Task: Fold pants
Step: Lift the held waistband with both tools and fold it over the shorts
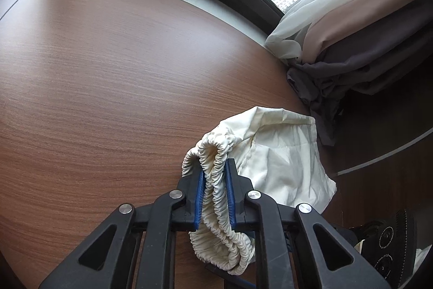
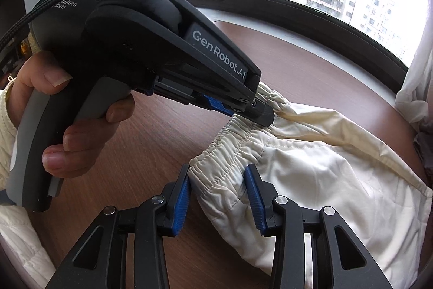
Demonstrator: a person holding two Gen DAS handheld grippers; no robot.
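Left wrist view, left claw (image 1: 215,175) clamped on pants (image 1: 284,153) waistband, right claw (image 2: 220,178) clamped likewise

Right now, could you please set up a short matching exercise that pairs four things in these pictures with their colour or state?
Things:
1. cream fabric pants
2. left tongs
3. brown wood-grain table
4. dark grey crumpled cloth

States:
A. bunched at the table's far edge, below the pale curtains
B. bare over most of its surface
C. lying on the table, with a gathered elastic waistband
D. shut on a bunched fold of the waistband

Pairs: 1-C, 2-D, 3-B, 4-A
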